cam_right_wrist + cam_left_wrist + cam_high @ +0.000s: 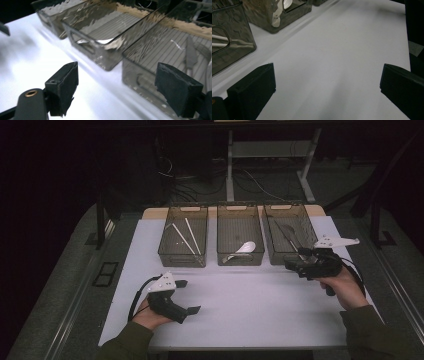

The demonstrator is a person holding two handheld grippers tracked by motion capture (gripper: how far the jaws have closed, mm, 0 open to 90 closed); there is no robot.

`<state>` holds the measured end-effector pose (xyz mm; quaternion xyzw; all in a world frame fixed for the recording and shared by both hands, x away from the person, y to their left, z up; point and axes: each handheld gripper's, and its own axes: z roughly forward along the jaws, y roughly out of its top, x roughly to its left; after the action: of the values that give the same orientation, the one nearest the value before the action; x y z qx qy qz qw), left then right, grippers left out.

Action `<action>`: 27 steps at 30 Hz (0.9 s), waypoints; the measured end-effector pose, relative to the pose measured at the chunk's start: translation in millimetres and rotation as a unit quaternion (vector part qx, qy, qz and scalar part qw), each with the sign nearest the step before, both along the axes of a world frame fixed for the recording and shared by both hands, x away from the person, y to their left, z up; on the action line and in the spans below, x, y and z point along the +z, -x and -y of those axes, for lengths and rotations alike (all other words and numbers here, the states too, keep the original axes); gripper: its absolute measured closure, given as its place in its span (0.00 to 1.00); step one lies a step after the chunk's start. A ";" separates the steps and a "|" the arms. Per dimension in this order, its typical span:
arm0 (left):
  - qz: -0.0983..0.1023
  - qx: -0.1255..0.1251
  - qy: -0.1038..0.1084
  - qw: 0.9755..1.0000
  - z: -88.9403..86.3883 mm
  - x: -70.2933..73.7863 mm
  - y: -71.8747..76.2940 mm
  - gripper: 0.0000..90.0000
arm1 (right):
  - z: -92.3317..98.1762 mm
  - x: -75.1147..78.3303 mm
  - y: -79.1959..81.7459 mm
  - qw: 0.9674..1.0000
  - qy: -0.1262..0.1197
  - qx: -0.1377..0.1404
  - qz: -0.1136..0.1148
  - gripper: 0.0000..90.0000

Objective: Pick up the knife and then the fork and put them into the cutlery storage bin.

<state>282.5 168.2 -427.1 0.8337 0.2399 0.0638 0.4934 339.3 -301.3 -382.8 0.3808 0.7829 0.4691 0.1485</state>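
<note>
Two grippers, left gripper (186,296) and right gripper (296,258), hover spread and empty over the worktop (240,305), the right by the knife bin (290,240).

No lettering, label, brand or number can be read anywhere (the pictures are dim and partly blurred).

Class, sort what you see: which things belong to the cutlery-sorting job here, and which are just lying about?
Belong to the job:
right claw, open, by the right bin
knife in that bin
middle bin with spoon
left bin with chopsticks
left claw, open

Lying about:
cables on the floor beyond the table
</note>
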 end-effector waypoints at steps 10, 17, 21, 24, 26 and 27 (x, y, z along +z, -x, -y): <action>0.000 0.002 0.002 1.000 -1.1 0.5 0.8 0.00 | -9.8 -11.5 28.3 1.000 0.013 0.021 0.010 0.19; 0.002 0.002 0.003 1.000 -1.3 1.0 1.1 0.00 | -8.9 -26.0 46.1 0.999 0.015 0.031 0.008 0.19; 0.000 0.003 0.003 1.000 -1.2 1.3 1.6 0.00 | -10.2 -35.6 56.0 0.999 0.014 0.038 0.003 0.19; 0.001 0.002 0.002 1.000 -1.5 1.6 1.6 0.00 | -10.3 -40.8 62.3 0.999 0.012 0.041 0.000 0.19; 0.001 0.002 0.002 1.000 -1.3 1.4 1.7 0.00 | -9.4 -42.7 65.7 0.999 0.015 0.045 0.002 0.19; 0.000 0.003 0.002 1.000 -1.3 1.4 1.7 0.00 | -8.8 -43.6 66.8 0.999 0.011 0.045 0.001 0.19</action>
<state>280.8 169.4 -425.7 0.8319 0.2420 0.0648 0.4952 272.5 -292.5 -426.4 0.3428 0.8042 0.4670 0.1327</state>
